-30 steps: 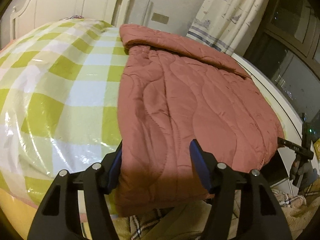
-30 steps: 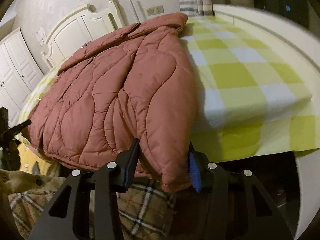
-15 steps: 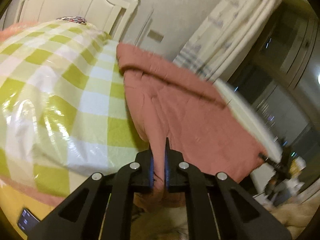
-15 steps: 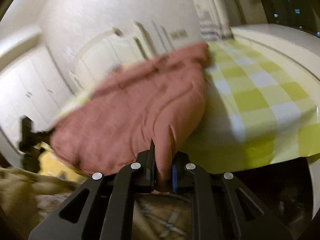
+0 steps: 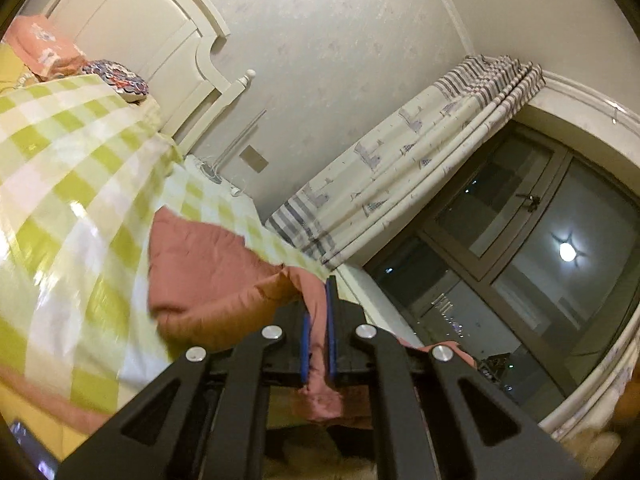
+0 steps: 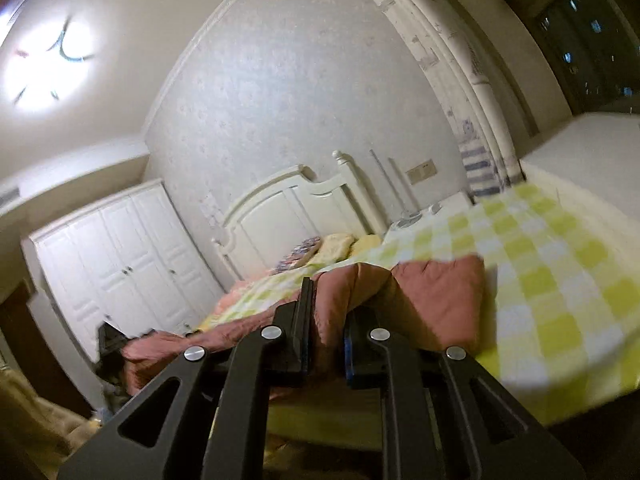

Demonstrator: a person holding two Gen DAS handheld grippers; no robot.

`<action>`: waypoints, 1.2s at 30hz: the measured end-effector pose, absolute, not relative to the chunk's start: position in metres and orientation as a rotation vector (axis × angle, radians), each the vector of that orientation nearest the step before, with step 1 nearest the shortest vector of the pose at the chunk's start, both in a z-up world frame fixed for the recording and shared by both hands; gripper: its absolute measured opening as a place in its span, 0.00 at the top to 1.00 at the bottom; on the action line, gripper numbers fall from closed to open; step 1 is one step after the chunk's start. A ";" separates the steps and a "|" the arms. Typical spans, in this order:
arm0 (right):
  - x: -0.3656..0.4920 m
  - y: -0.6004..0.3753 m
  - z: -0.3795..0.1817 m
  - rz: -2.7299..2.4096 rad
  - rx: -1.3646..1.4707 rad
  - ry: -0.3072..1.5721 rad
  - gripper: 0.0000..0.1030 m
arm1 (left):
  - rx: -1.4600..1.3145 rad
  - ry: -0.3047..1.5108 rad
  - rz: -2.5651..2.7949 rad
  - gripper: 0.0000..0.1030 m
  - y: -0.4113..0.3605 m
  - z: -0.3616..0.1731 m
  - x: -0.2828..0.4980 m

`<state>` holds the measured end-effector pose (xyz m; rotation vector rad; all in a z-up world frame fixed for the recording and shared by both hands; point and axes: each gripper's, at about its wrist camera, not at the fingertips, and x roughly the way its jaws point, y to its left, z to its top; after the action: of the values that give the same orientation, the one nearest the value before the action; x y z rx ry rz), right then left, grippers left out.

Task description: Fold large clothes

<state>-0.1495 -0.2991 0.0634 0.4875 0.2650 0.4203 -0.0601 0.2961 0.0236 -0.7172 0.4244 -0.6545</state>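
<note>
A rust-red quilted jacket (image 5: 200,276) lies on the green-and-white checked bed cover (image 5: 72,184). My left gripper (image 5: 316,300) is shut on the jacket's near hem, which is lifted off the bed and hangs down between the blue pads. In the right wrist view the jacket (image 6: 436,296) is bunched up, and my right gripper (image 6: 328,312) is shut on its other near corner, raised above the bed cover (image 6: 552,272). Both cameras tilt upward toward the wall.
A white headboard (image 6: 288,216) and pillows (image 5: 44,48) are at the far end of the bed. A white wardrobe (image 6: 120,256) stands left. Curtains (image 5: 420,160) and a dark window (image 5: 540,272) are on the right. A wide white ledge (image 6: 588,148) runs beside the bed.
Both grippers were open around the jacket's near edge a second ago. They closed on it and have lifted it up and forward, folding the hem toward the far end.
</note>
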 end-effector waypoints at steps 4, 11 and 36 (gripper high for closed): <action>-0.066 -0.300 0.081 0.368 0.458 0.321 0.86 | -0.742 0.511 -0.579 0.94 0.289 0.035 0.031; 0.131 -0.319 0.060 0.238 0.597 0.566 0.72 | -0.829 0.709 -0.358 0.61 0.282 0.010 0.200; 0.174 -0.309 -0.042 0.168 0.267 0.789 0.87 | -0.445 0.861 -0.331 0.93 0.237 -0.074 0.262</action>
<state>0.1744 -0.3088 -0.0425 0.2666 0.7887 0.1680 0.2623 0.2373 -0.0743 -0.4453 0.8613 -0.3310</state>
